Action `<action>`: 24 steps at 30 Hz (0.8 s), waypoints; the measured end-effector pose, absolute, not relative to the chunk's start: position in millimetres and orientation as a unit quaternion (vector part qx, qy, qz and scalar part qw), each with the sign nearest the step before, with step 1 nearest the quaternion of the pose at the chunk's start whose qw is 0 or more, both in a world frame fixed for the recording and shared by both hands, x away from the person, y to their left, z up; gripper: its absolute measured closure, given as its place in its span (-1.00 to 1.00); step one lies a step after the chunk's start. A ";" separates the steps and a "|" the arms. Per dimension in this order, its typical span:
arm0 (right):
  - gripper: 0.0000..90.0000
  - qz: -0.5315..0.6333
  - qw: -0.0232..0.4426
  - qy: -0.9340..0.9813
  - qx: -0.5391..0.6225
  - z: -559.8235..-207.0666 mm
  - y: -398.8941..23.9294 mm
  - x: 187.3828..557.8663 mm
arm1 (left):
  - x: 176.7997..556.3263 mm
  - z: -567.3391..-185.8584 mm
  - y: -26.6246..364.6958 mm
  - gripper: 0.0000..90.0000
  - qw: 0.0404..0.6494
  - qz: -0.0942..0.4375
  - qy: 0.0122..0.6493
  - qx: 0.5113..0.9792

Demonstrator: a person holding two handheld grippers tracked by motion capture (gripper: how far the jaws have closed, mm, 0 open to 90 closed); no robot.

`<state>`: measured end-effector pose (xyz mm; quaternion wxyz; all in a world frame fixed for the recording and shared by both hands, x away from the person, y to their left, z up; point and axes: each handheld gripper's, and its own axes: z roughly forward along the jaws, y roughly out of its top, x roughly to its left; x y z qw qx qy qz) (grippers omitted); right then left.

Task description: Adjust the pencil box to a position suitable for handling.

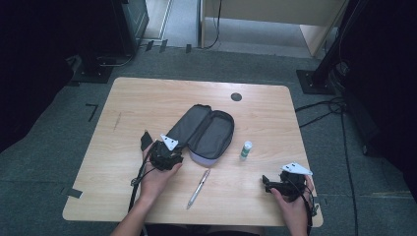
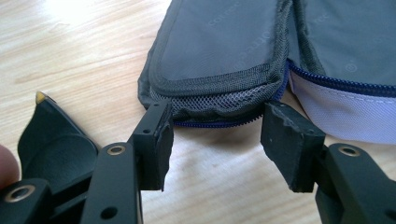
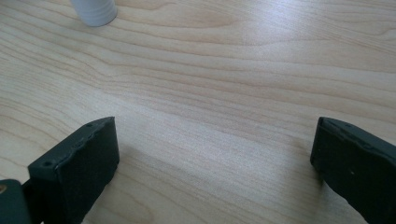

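- Fingers [image 2: 158,140] of the left gripper [image 1: 166,156] stood about half apart, one on each side of the near end of the flap, with nothing pinched between them yet; the pads were just short of the fabric, not pressing on it.
- That flap belonged to the dark grey fabric pencil case with a blue zip and pale lilac side [image 2: 261,60], which lay unzipped and spread open near the middle of the light wooden table [image 1: 147,98], its mesh-edged lid to the left and its deeper half to the right.
- Judging from this, the step in hand was taking hold of the lid's end, probably to fold it over or steady the case.
- To do it well, the jaws would need to slide forward until the mesh rim sat fully between the pads, then close squarely on the fabric edge rather than on the zip teeth, and stay low so the case did not drag across the wood.
- A silver pen [image 1: 198,188] lay on the table just in front of the case, apart from it.
- A small white bottle with a green label [image 1: 246,149] stood upright just to the right of the case.
- Farther out, the right gripper [image 1: 268,184] rested near the table's right front corner, jaws wide apart over bare wood, holding nothing.
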<state>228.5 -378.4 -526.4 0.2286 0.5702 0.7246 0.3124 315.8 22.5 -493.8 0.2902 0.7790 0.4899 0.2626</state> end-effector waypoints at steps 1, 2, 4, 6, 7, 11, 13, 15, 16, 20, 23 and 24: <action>-0.98 0.312 0.229 0.725 0.570 -526.4 -378.4 228.5 | 318.1 -493.6 23.0 0.00 0.288 0.265 0.489 0.780; -0.98 0.312 0.229 0.725 0.570 -526.4 -378.4 228.5 | 320.1 -493.7 23.2 0.01 0.286 0.266 0.490 0.779; -0.98 0.312 0.229 0.725 0.570 -526.4 -378.4 228.5 | 324.7 -493.5 25.2 0.01 0.284 0.266 0.493 0.778; -0.98 0.312 0.229 0.724 0.570 -526.4 -378.4 228.5 | 330.1 -492.8 28.1 0.02 0.282 0.267 0.497 0.776; -0.98 0.312 0.229 0.725 0.570 -526.4 -378.4 228.5 | 332.2 -492.3 29.5 0.02 0.280 0.268 0.499 0.775; -0.98 0.312 0.229 0.725 0.570 -526.4 -378.4 228.5 | 340.9 -491.5 36.6 0.02 0.274 0.274 0.509 0.769; -0.98 0.313 0.229 0.725 0.570 -526.4 -378.4 228.5 | 345.1 -491.7 40.5 0.03 0.274 0.278 0.514 0.764; -0.98 0.313 0.229 0.725 0.570 -526.4 -378.4 228.5 | 349.5 -492.1 43.7 0.05 0.268 0.283 0.519 0.761; -0.98 0.313 0.229 0.724 0.570 -526.5 -378.4 228.5 | 352.4 -492.0 46.3 0.05 0.264 0.284 0.521 0.760; -0.98 0.313 0.229 0.724 0.570 -526.6 -378.4 228.6 | 352.2 -487.2 50.3 0.00 0.275 0.282 0.528 0.753; -0.98 0.313 0.229 0.725 0.570 -526.4 -378.4 228.5 | 342.7 -478.9 48.3 -0.12 0.298 0.273 0.529 0.747; -0.98 0.313 0.228 0.725 0.570 -526.4 -378.4 228.5 | 339.3 -476.7 47.0 -0.14 0.305 0.271 0.531 0.743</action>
